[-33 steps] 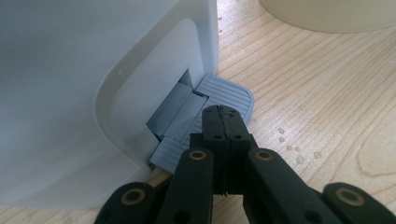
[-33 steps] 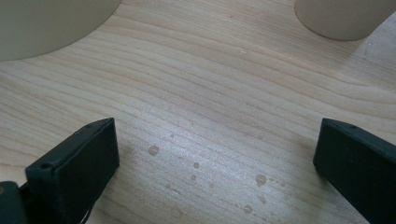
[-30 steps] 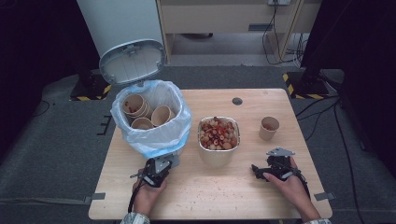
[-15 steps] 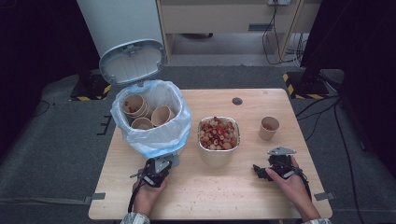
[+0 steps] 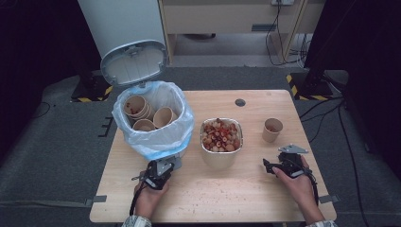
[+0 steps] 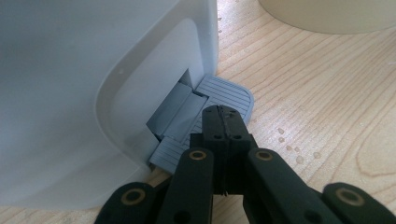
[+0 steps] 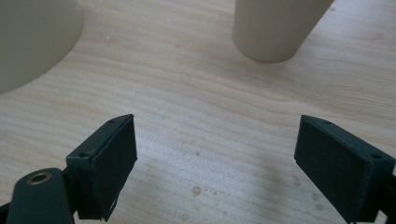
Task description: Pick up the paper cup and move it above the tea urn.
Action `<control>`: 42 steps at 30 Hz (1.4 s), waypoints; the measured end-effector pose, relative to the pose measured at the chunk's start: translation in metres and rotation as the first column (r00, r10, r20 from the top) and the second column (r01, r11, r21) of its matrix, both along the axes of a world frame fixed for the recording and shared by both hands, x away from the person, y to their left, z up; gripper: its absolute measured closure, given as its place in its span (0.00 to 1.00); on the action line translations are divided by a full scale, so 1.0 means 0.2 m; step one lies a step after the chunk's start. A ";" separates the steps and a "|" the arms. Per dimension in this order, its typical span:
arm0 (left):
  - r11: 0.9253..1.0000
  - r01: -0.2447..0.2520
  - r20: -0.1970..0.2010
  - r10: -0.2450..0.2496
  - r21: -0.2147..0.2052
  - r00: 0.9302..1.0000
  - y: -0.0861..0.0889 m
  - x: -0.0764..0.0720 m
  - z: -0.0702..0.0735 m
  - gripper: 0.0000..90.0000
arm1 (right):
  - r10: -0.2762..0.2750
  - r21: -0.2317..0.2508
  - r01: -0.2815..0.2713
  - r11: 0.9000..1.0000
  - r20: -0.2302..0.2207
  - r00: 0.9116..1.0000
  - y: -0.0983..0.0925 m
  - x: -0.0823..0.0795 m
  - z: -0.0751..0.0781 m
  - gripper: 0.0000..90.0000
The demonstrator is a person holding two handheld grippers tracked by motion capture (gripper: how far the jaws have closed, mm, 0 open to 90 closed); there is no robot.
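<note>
High view: the wooden table (image 5: 265, 101) carries a white pedal bin (image 5: 156, 127) at its left, lid (image 5: 134, 62) raised, lined with a pale plastic bag (image 5: 182, 127) and holding several paper cups (image 5: 142, 111); a foil tub of red and pale pieces (image 5: 221, 136) stands just right of the bin; a single paper cup (image 5: 272, 130) stands near the right edge, well apart from the tub.

The left gripper (image 5: 157, 174) lies at the foot of the bin, held by the person's left hand (image 5: 147, 198); in the left gripper view its jaws are pressed together, nothing between them, and the closed tip (image 6: 224, 123) rests over the ribbed grey pedal (image 6: 229, 91) that projects from the recess in the bin's white wall (image 6: 70, 93); whether the tip touches the pedal cannot be told for certain.

The right gripper (image 5: 270, 166) sits low over the table, just below the single cup, in the right hand (image 5: 298, 182); its jaws have just been closing, yet the right gripper view shows them spread with bare wood between the pads (image 7: 116, 158); they pinch nothing. The cup's base (image 7: 275, 28) stands ahead of the jaws, clear of them; the tub's wall (image 7: 32, 37) shows at upper left.

Scattered droplets and crumbs mark the tabletop near both grippers.
</note>
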State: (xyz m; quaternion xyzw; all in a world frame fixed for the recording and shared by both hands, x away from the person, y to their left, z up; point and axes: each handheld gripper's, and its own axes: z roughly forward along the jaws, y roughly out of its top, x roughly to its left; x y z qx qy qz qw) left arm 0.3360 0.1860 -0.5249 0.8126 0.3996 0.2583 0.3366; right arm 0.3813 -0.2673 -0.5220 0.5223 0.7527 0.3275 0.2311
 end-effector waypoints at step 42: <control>1.000 0.000 0.003 0.000 0.005 1.000 0.00 0.00 0.00 1.00 | -0.106 0.117 0.092 0.989 0.123 0.987 -0.03 0.51 0.03 0.26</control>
